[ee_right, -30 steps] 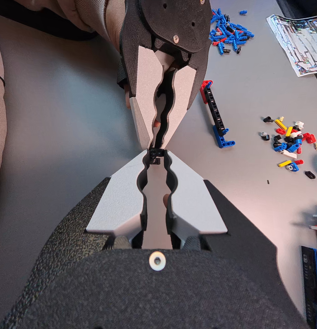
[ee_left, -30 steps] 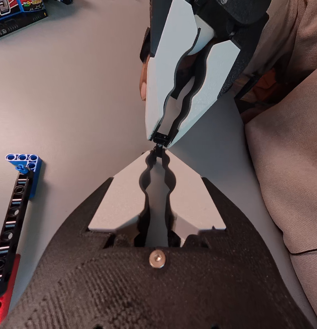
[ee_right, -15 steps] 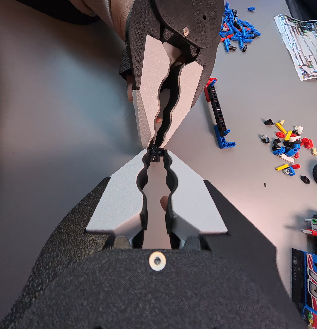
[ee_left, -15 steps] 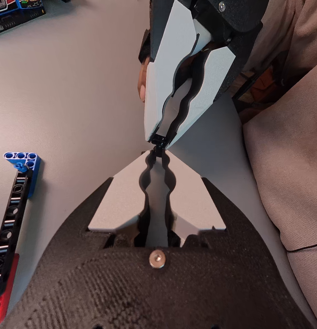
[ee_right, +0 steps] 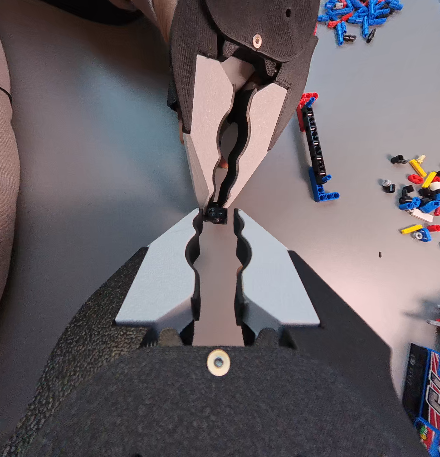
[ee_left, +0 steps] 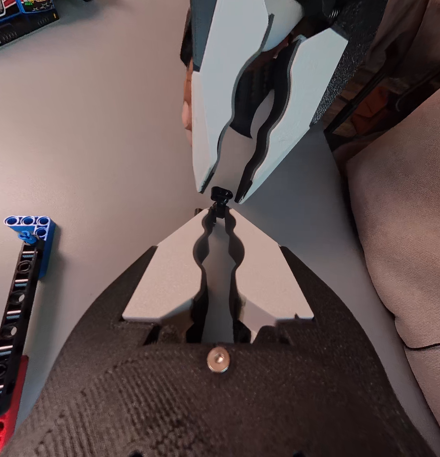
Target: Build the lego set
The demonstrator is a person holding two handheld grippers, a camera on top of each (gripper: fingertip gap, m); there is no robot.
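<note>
A small black Lego connector piece (ee_left: 221,195) hangs above the grey table between the two gripper tips; it also shows in the right wrist view (ee_right: 215,215). My left gripper (ee_left: 217,214) is shut on its lower end and reaches in from the top of the right wrist view (ee_right: 217,202). My right gripper (ee_right: 217,211) is open, its jaws standing on either side of the piece with a gap on the right side; in the left wrist view it (ee_left: 220,195) comes down from above. A black beam with blue and red ends (ee_right: 315,150) lies on the table, also in the left wrist view (ee_left: 18,296).
A pile of mixed loose pieces (ee_right: 426,195) lies at the right, and a heap of blue pins (ee_right: 357,17) at the far right. The set's box (ee_right: 429,400) sits at the near right edge. A person's beige sleeve (ee_left: 399,222) borders the table. My two grippers' fingertips are within a few centimetres of each other.
My right gripper has opened and let go of the black piece. My left gripper stays shut on it. Both views have moved a little closer.
</note>
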